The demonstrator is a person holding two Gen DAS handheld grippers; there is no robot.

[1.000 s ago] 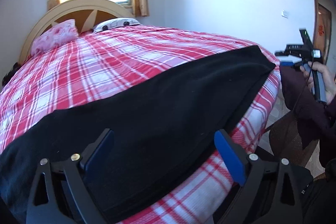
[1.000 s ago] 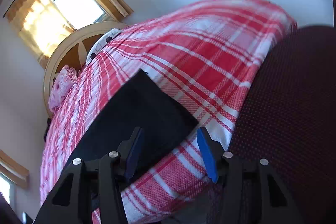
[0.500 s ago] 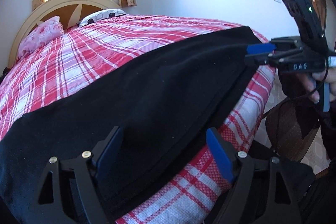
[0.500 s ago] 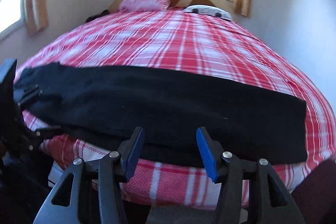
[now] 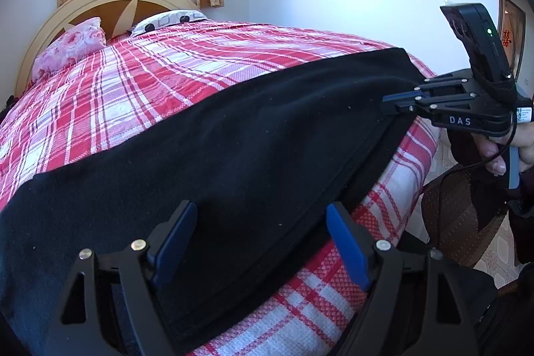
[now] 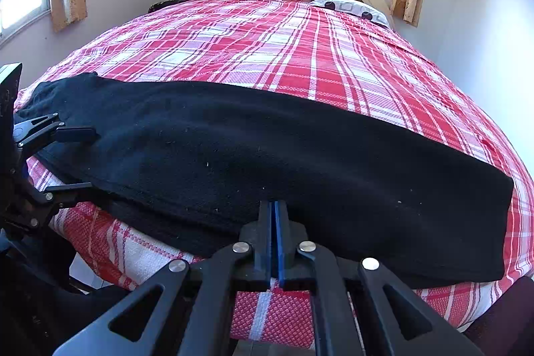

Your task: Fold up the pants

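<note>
When comparing against a second back, easy to spot what's different. Got the black, blue-padded right gripper swung in from off the corner of the bed with the red-and-white checked cover, rolled upright, and parked at the bed's near edge. Just snapped its jaws together too, pads now pressed flat against each other, tips poking right into the near hem of the long black fleecy pants. Honestly can't tell whether any cloth got caught or just nudged. Looks buried at the tips, but no fabric to be seen further down between the pads.

Still got the pants laid out flat, lengthwise along the bed's near edge, with a strip of the lower layer drooping over the side. No fold started.

Further along that same bed edge, the matching left gripper: spread wide, narrowed a touch just now, straddling the cloth without pressing on it. Nothing pinched there yet.

Meaning for the job, probably: setting up a two-point pick along the near hem, ready to carry it over. Would want the left one clamped before lifting, otherwise expect a lopsided drag. Worth double-checking that right pinch first. Thin bite on fleece, easy to lose.
</note>
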